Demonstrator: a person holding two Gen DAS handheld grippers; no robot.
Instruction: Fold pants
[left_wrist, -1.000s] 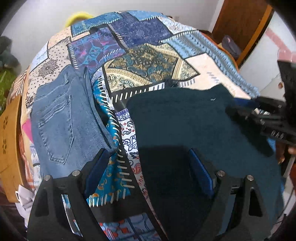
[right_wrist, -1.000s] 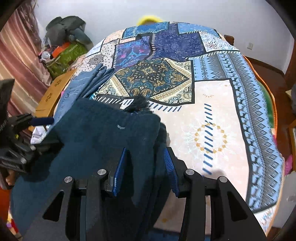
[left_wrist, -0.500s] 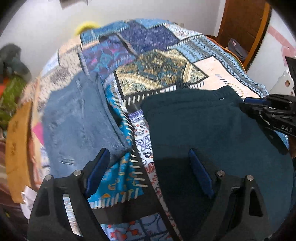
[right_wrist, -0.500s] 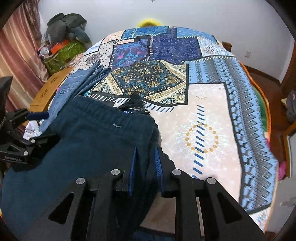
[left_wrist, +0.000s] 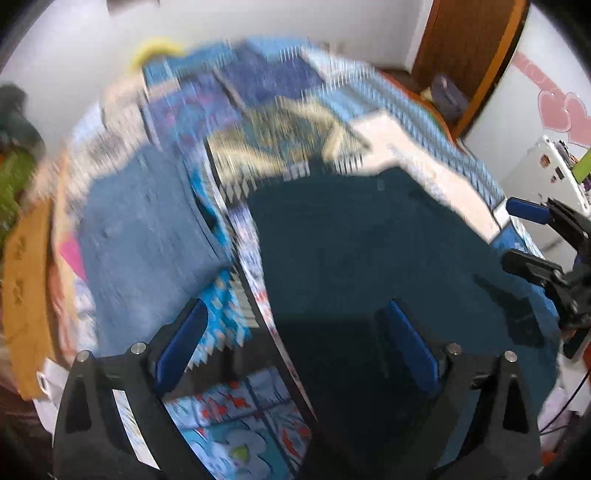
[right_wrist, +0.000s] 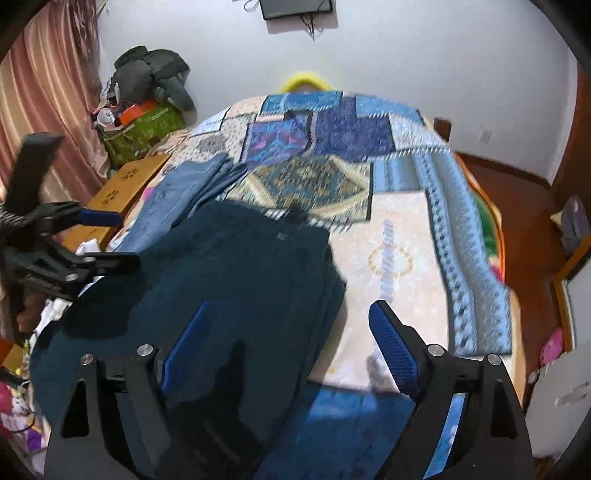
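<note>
Nearest in the right wrist view, the right claw (right_wrist: 288, 343) stands spread; its jaws have just been opening, and the folded edge of the dark teal pants (right_wrist: 221, 280) lies below and between the pads, no longer pinched. In the left wrist view the left claw (left_wrist: 295, 343) is also spread wide, having just opened a little further, with nothing pressed between its blue pads; it hangs over the near left edge of the pants (left_wrist: 369, 251).

The pants lie on the bed (right_wrist: 399, 236), at its near side, as a flat dark block, with stacked layers showing along the right edge. They appear already doubled over, so the step in hand looks like the release after a fold, both claws letting go above the cloth.

Just beyond the pants on the left lies a pair of jeans (left_wrist: 147, 229), beside them but apart, on the patchwork quilt (right_wrist: 332, 133). Farther off, a yellow thing (right_wrist: 306, 79) sits at the head of the bed against the white wall.

Next, judging from the layout, comes either one more fold or a smoothing pass. Another fold would call for each claw to drop onto a corner, pinch all layers together, and carry them evenly so the stack does not skew.
</note>
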